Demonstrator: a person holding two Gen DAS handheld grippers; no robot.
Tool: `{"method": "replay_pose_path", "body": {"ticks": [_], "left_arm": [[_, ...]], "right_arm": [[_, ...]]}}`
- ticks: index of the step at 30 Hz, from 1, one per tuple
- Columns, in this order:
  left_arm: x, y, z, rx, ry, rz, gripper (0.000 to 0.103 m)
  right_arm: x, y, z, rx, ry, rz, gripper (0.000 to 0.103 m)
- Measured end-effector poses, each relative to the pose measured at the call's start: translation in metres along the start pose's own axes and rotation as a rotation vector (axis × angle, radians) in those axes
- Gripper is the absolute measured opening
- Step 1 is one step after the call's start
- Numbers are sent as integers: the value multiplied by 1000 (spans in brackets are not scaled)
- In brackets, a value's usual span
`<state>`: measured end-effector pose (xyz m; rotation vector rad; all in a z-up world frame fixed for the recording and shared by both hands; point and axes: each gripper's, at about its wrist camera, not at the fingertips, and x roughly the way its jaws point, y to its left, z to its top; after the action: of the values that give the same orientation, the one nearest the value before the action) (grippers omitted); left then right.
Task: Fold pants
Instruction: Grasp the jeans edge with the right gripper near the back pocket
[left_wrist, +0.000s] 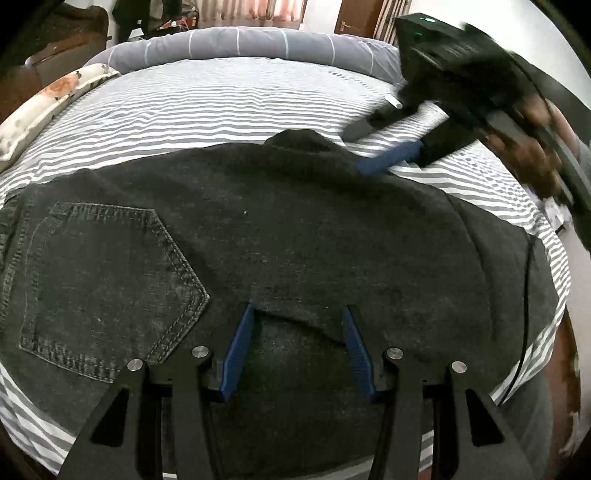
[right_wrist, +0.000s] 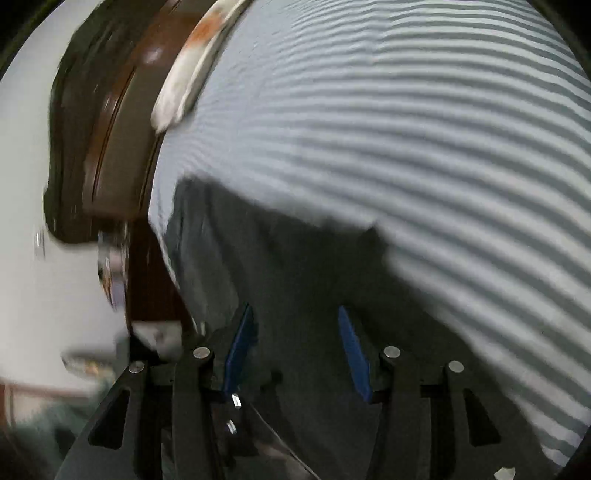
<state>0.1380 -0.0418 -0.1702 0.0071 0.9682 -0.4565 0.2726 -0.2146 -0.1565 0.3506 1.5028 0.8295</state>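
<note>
flattening the pants (left_wrist: 258, 229), spread dark on the striped bed (left_wrist: 207, 99). left claw (left_wrist: 297, 317) released, straddling a raised fold edge; right claw (left_wrist: 364, 147) released at the far edge. best pinching both layers together, pulling taut, keeping seams aligned.

Showing as matt, dark grey denim pants (left_wrist: 258, 240), coarse-woven, with raised stitching round the pocket (left_wrist: 107, 291) at 9 o'clock. Lying on smooth striped cotton bedsheet (left_wrist: 207, 103). Looking matt black plastic on the left claw (left_wrist: 299, 314), with ribbed blue pads (left_wrist: 236, 354) and shiny metal pins (left_wrist: 201, 351). Gleaming glossy brown wood, bed frame (right_wrist: 122, 147).
</note>
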Motion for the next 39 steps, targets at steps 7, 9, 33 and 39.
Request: {"method": "replay_pose_path", "body": {"ticks": [7,9,33,39], "left_arm": [[1,-1,0,1,-4,1,51],[0,0,0,-5,-2,-2,51],[-1,-9,-3,11,-12,14,54],[-3,-11,-4,13,-14,12,55]], "right_arm": [[-22,11,8,-58,-176,-76,46],[-25,0,27,-23,-183,-61,47],[29,-20,41,23,-82,232,56],[18,-9,54,-2,-172,150,6]]}}
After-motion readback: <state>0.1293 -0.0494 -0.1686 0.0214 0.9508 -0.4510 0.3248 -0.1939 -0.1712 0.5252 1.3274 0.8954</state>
